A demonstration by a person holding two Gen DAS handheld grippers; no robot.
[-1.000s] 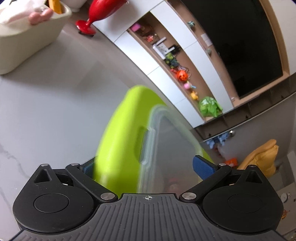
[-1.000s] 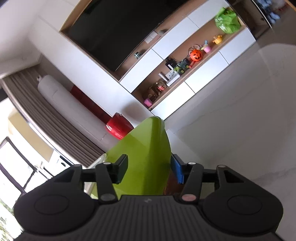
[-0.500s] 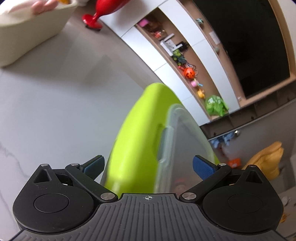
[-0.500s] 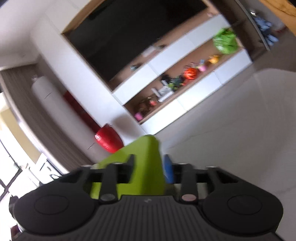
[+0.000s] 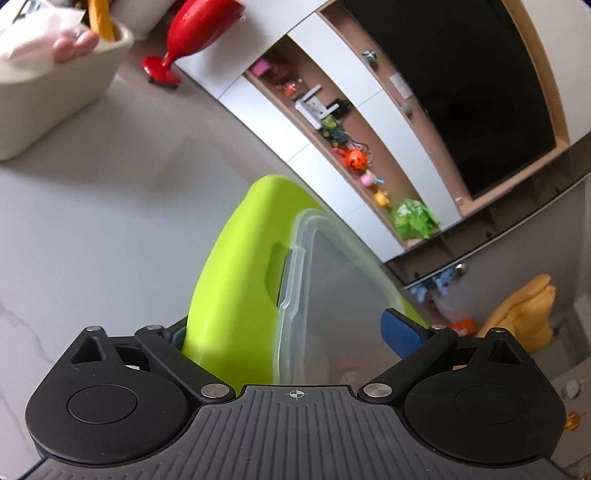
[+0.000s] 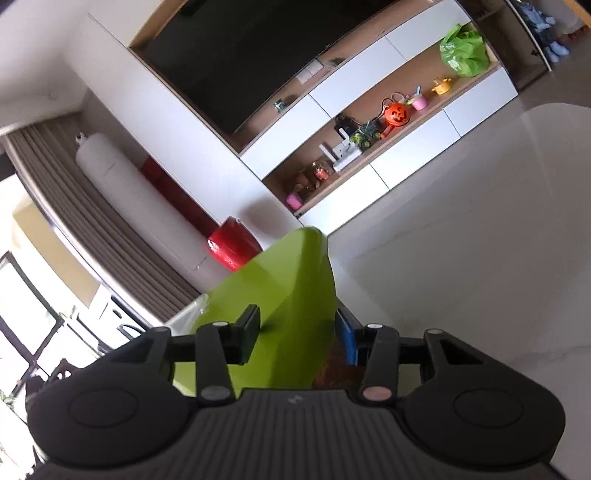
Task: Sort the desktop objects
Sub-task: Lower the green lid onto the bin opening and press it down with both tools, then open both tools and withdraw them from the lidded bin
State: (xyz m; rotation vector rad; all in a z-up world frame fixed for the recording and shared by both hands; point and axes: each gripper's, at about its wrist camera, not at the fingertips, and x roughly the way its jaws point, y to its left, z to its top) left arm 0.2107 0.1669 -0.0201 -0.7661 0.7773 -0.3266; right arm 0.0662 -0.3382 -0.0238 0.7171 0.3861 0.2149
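A lime-green box (image 5: 236,280) with a translucent snap lid (image 5: 332,295) is held tilted above the white table, and fills the near field of both views. My left gripper (image 5: 288,332) spans its width. One pad is tucked against the green wall and the blue pad (image 5: 400,332) lies on the lid side. Its jaws are closing on the box. In the right wrist view, my right gripper (image 6: 297,332) pinches the green box (image 6: 288,295) by a narrow end. A pad sits on each side and the jaws are closing. Something dark and reddish shows dimly inside.
A cream basket (image 5: 55,92) with pink and white items stands far left on the marble table (image 5: 92,221). A red vase (image 5: 192,29) stands past it. Beyond the table edge are a toy shelf (image 6: 369,140) and a dark screen.
Half a second ago the left gripper's left pad stood off the green wall; now it is against it. The right view swung and blurred, then returned. The box stays between both grippers.
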